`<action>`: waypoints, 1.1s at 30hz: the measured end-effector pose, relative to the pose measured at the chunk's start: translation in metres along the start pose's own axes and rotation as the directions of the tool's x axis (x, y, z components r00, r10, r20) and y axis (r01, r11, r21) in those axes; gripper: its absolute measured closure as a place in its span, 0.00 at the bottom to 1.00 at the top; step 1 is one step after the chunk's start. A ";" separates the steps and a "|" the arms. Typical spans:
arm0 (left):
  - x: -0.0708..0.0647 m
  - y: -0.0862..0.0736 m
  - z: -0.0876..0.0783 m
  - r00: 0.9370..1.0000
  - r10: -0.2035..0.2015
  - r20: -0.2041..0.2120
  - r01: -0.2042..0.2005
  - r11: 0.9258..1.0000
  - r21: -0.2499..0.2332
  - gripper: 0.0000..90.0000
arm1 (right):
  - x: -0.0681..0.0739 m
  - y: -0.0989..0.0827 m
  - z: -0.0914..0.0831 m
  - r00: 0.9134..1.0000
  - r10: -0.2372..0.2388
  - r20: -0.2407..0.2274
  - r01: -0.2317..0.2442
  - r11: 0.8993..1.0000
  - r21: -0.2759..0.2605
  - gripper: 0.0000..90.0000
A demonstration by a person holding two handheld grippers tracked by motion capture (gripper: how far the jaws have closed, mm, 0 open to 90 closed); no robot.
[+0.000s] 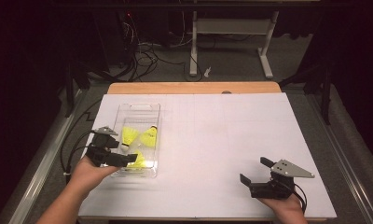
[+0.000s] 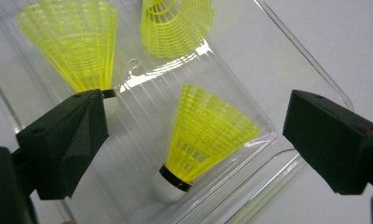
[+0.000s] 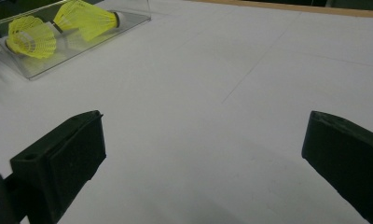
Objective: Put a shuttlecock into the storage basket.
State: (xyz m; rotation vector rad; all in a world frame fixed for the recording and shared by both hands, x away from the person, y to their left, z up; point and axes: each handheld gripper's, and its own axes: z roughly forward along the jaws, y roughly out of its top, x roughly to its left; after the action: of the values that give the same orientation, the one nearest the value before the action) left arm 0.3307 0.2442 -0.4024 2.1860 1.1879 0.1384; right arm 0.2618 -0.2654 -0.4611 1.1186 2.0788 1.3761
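the left gripper (image 1: 121,157) hangs with jaws wide apart over the clear tray (image 1: 140,108), one yellow shuttlecock (image 2: 208,135) lying loose between them, while the right gripper (image 1: 257,173) waits open-jawed on the white worktop (image 1: 222,140).

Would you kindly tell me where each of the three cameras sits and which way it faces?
High view: above the person's side, facing forward and down on the table; both forearms, left tool and right tool show.
Left gripper view: rides the left tool, looking down between its open jaws into the clear box at three shuttlecocks.
Right gripper view: rides the right tool, facing low across the table between its open jaws.
Shared: box and shuttlecocks appear in all three.
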 end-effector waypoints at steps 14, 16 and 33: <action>-0.010 -0.027 0.002 1.000 0.017 -0.020 -0.021 0.980 -0.195 0.05 | -0.002 0.000 -0.002 0.999 0.005 0.032 -0.004 1.000 -0.014 0.00; -0.011 -0.031 0.002 0.999 0.033 -0.024 -0.037 0.972 -0.230 0.05 | -0.002 0.000 -0.002 0.999 0.006 0.035 -0.006 1.000 -0.017 0.00; -0.017 -0.059 -0.004 0.988 0.155 0.013 -0.132 0.879 -0.458 0.01 | -0.002 0.003 -0.011 0.997 0.012 0.079 -0.005 0.995 -0.096 0.00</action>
State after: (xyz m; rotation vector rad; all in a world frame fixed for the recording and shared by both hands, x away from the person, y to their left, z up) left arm 0.2761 0.2557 -0.4298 1.8425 0.8572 0.3846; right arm 0.2565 -0.2723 -0.4542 1.1250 1.9333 1.3965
